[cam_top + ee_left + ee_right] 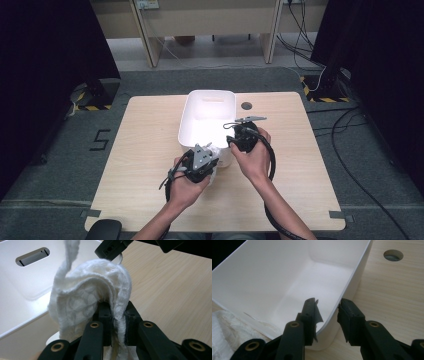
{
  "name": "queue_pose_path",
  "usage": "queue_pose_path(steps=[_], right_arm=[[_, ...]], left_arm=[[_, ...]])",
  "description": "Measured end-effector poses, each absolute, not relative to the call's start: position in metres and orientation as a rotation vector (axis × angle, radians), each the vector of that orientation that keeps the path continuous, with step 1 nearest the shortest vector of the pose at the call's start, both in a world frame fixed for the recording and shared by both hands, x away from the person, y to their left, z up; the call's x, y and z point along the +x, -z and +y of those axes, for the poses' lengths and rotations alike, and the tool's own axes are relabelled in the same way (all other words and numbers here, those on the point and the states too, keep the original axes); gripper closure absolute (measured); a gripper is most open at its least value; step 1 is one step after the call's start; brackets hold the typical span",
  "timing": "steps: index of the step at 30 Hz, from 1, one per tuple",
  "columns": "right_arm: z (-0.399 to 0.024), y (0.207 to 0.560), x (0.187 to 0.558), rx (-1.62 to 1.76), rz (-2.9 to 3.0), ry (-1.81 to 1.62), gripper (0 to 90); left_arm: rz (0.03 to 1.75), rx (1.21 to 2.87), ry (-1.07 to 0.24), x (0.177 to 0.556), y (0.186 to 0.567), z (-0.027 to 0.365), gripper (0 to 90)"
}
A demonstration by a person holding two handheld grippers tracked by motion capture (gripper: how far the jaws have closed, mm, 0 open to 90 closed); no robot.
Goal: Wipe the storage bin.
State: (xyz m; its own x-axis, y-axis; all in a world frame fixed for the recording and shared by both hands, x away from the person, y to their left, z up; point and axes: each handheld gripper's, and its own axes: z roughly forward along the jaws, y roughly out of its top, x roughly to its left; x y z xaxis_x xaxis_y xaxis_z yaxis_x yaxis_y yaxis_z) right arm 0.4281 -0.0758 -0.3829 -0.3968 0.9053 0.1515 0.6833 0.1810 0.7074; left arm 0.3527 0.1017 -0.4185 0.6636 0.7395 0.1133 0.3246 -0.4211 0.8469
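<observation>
At bin's near edge, left hand-held gripper (113, 312) clamps white cloth (85, 297); right hand-held gripper (328, 312), jaws parted, straddles white bin (287, 277) rim.

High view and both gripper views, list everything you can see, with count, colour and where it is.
Table: one, light wood, centre of the floor.
Bin: one, white, open-topped, mid-table.
Cloth: one, white, textured, at the bin's near edge.
Cable hole: one, dark, right of the bin.
Floor number 5: one, black, left of the table.
Left gripper: black, shut on the cloth.
Right gripper: black, jaws astride the bin's rim at its near corner.
</observation>
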Motion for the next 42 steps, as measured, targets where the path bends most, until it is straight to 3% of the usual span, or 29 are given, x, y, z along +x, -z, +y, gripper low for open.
queue_pose_path(steps=[42], right_arm=[[-0.077, 0.380, 0.431, 1.547, 2.151, -1.103, 63.4]], left_arm=[[0.860, 2.027, -0.607, 0.367, 0.431, 0.099, 79.4]])
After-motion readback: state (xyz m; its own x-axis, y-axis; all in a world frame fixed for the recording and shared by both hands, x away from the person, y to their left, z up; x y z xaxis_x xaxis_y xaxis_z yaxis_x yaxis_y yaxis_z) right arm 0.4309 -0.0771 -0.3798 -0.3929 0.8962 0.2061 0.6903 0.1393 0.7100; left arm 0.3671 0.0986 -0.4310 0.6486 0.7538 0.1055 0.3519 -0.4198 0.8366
